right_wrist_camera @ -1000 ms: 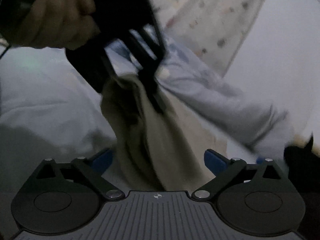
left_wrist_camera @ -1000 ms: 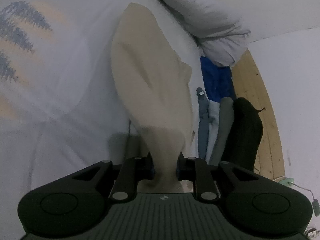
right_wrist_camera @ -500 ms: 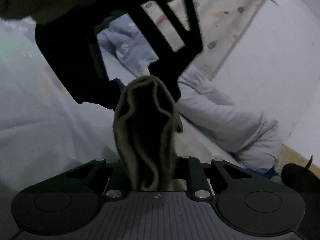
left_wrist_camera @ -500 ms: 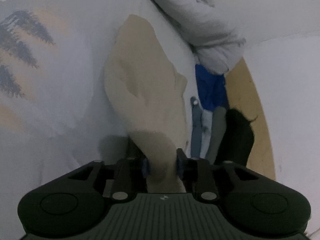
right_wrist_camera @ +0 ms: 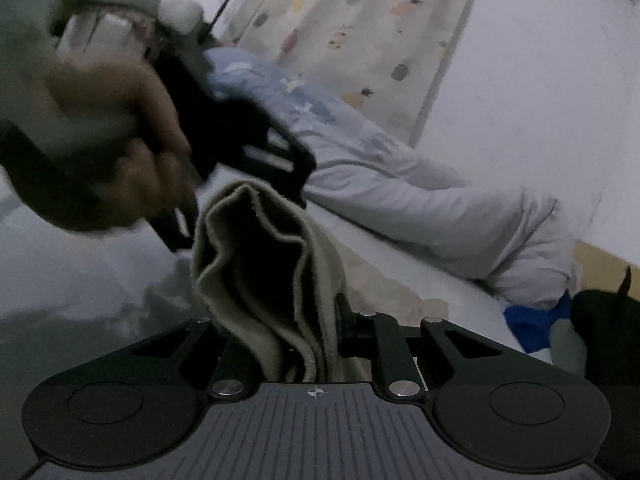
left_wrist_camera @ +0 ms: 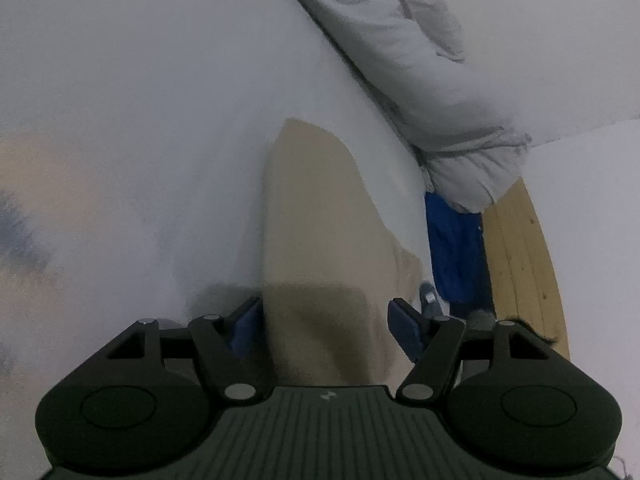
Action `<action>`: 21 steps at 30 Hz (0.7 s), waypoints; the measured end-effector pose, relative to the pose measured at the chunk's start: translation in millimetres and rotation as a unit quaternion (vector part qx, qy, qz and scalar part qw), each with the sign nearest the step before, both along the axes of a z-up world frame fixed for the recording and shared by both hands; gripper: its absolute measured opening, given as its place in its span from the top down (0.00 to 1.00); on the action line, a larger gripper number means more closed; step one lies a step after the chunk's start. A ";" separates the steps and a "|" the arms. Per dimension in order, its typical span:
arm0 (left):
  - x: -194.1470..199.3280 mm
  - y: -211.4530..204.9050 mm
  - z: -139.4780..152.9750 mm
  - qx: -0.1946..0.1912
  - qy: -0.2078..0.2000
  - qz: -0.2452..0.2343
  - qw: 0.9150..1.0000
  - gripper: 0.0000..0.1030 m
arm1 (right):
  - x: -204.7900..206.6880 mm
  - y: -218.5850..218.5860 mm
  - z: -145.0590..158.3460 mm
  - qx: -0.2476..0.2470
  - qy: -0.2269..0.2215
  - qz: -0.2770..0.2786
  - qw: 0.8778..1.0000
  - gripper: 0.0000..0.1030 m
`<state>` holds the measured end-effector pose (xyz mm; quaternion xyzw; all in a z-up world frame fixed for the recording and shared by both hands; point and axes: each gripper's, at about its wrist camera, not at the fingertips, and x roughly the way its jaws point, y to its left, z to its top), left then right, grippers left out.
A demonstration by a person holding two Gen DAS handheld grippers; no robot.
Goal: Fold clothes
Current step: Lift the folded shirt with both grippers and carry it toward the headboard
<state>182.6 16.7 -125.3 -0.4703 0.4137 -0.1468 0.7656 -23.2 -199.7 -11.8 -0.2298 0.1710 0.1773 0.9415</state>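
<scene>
A beige cloth (left_wrist_camera: pixel 320 240) lies on a white sheet (left_wrist_camera: pixel 160 100) ahead of black tongs with blue pads (left_wrist_camera: pixel 404 326); right of them, blue fabric (left_wrist_camera: pixel 454 248), a pale grey duvet (left_wrist_camera: pixel 420 60), and a curtain (right_wrist_camera: pixel 360 28) printed with coloured pineapples.

The person's hand (right_wrist_camera: pixel 100 152) and the left gripper (right_wrist_camera: pixel 248 168) it holds are smeared by blur, while the beige cloth (right_wrist_camera: pixel 264 280) hides the right gripper's fingertips.

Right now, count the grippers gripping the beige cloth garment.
1. The right gripper is clamped on the bunched beige cloth garment. The left gripper is opening; the garment lies between its blue pads unpinched.
</scene>
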 end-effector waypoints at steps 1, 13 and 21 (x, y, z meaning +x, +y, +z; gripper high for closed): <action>10.2 -2.3 -2.7 0.000 -0.001 -0.002 1.000 0.29 | -1.6 -1.9 3.1 0.003 0.000 0.001 1.000 0.82; 53.2 -7.3 3.5 -0.010 -0.027 0.011 1.000 0.76 | 1.1 -29.6 25.5 0.039 0.016 0.000 0.999 0.83; 50.1 -47.6 93.7 0.012 -0.110 -0.008 0.994 0.80 | -1.5 -59.9 60.0 0.093 0.011 -0.025 0.995 0.83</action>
